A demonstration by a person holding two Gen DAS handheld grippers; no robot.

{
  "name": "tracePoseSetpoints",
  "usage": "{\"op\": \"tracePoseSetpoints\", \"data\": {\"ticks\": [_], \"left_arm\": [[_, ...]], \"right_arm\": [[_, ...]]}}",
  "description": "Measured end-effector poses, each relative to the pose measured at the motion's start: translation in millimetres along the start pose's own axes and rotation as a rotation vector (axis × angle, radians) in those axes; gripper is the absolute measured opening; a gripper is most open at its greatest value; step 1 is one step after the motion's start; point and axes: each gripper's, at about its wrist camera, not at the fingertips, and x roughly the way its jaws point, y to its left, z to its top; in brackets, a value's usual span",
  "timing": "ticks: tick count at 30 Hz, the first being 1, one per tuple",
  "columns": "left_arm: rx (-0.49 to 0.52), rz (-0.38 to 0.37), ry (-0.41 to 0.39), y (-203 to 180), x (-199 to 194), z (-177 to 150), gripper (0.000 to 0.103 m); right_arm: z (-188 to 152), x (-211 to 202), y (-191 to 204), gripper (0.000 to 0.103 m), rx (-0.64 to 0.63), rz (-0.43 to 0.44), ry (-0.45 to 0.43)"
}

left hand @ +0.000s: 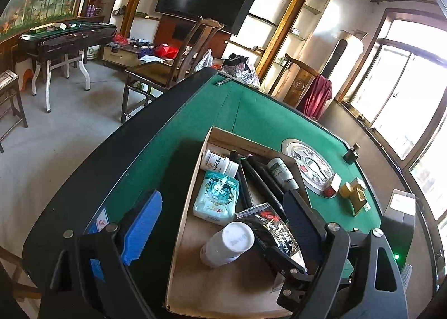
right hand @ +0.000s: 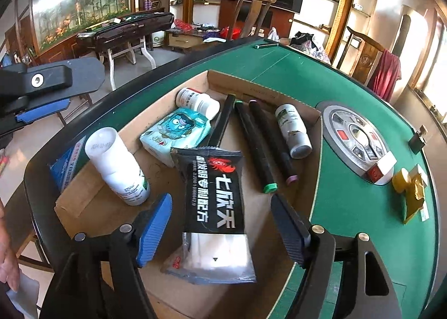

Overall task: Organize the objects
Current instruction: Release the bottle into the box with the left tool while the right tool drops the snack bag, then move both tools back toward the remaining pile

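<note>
A shallow cardboard box [right hand: 83,201] sits on the green mahjong table [right hand: 349,207]. In it lie a black snack packet [right hand: 218,207], an upright white bottle [right hand: 117,165], a blue tissue pack [right hand: 176,131], three black markers [right hand: 251,143] and two lying white bottles [right hand: 293,129]. My right gripper [right hand: 223,224] is open above the box, its jaws either side of the black packet, holding nothing. My left gripper [left hand: 223,212] is open over the box's left side, above the upright white bottle [left hand: 227,243] and the packet [left hand: 268,232]. It also shows in the right wrist view [right hand: 50,90].
On the table right of the box are the round dice console [right hand: 354,137], a red-and-white small box [right hand: 380,168], a gold perfume bottle and carton [right hand: 410,187] and a dark bottle [right hand: 417,137]. A pen [right hand: 265,45] lies at the far edge. Chairs stand around.
</note>
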Motion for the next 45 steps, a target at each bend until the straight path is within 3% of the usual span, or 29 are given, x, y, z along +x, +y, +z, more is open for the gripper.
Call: {"op": "tracePoseSetpoints", "data": {"ticks": [13, 24, 39, 45], "left_arm": [[0.033, 0.010, 0.004, -18, -3, -4, 0.088], [0.113, 0.013, 0.020, -56, 1, -6, 0.088], [0.225, -0.003, 0.072, -124, 24, -12, 0.088], [0.290, -0.017, 0.080, -160, 40, -10, 0.088]], "right_arm": [[-4, -17, -23, 0.083, 0.068, -0.035, -0.041], [-12, -30, -50, 0.085, 0.109, -0.061, -0.081], [-36, -40, -123, 0.087, 0.240, -0.093, -0.099], [-45, -50, -168, 0.087, 0.294, -0.140, -0.120]]}}
